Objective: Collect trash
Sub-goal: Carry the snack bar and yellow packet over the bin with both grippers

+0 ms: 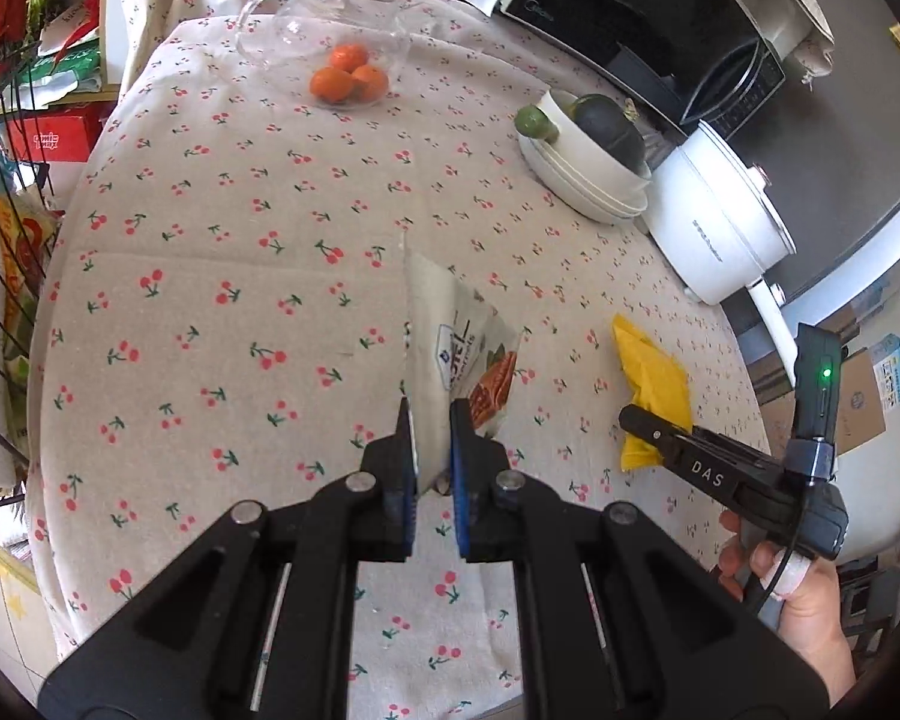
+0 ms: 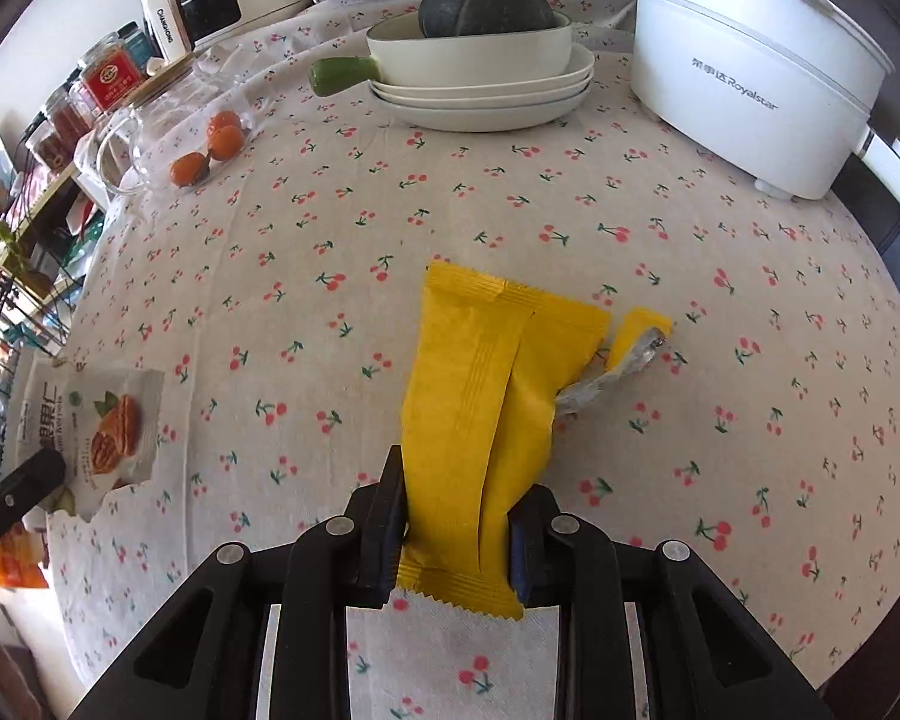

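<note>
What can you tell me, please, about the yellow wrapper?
The yellow wrapper is a flat, opaque snack packet with crimped, serrated end seals and a back seam facing up. One corner is torn open, trailing a strip with silvery lining. It lies lengthwise on the cherry-print tablecloth, its near end pinched in the right tool.

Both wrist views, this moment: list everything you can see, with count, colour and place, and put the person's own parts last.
yellow wrapper: one, yellow with a torn silver end, clamped in the right gripper.
nut snack packet: one, white with printed nuts, clamped in the left gripper.
tablecloth: one, beige with red cherries, covering the table.
oranges: three, orange, far side beside the glass teapot.
glass teapot: one, clear with wooden lid, far edge.
plates: stacked, white, under a green-handled dish.
squash: one, dark green, in that dish.
electric pot: one, white, right side.
microwave: one, black, behind the table.
left gripper: black, shut.
right gripper: black, shut.
hand: one, holding the right gripper.
</note>
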`<state>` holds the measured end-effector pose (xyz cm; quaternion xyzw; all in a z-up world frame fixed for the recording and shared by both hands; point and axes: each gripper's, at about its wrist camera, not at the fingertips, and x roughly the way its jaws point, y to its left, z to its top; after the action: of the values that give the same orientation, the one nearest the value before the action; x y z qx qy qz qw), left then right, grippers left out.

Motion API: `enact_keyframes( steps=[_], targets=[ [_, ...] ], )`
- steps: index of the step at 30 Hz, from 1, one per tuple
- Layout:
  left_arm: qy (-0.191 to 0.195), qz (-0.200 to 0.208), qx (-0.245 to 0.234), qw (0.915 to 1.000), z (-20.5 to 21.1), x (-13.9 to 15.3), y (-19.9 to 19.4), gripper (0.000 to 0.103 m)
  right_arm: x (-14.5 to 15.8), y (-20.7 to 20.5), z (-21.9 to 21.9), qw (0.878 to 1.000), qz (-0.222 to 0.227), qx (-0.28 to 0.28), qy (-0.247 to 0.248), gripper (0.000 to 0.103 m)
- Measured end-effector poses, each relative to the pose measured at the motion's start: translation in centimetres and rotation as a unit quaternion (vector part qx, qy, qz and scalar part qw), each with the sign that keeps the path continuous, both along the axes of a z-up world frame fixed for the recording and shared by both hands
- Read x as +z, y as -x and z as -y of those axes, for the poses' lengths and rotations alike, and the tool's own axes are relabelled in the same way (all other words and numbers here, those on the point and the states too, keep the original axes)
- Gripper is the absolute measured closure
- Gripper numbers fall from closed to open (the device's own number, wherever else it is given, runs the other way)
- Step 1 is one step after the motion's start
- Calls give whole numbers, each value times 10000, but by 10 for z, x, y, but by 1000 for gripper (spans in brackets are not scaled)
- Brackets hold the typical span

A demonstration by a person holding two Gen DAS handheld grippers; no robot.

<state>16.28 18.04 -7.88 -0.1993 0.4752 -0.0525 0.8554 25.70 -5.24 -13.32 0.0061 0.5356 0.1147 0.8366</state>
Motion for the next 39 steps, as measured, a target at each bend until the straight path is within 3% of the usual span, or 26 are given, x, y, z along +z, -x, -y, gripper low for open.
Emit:
enact_keyframes(
  steps=[9,18,27,39],
  targets=[
    [105,106,-397,9991,48,12,18,93,42,67,86,9987,230,401,-215,75],
    [147,237,-822,9962,99,18,17,93,76,116,156,9972,547,452,-235,75],
    [201,252,-1462,9887,167,17,19,93,63,140,222,9988,364,-70,-330,75],
    [219,174,-2460,9689,275,9,24,93,49,177,306,9954,143,-809,-490,75]
  ],
)
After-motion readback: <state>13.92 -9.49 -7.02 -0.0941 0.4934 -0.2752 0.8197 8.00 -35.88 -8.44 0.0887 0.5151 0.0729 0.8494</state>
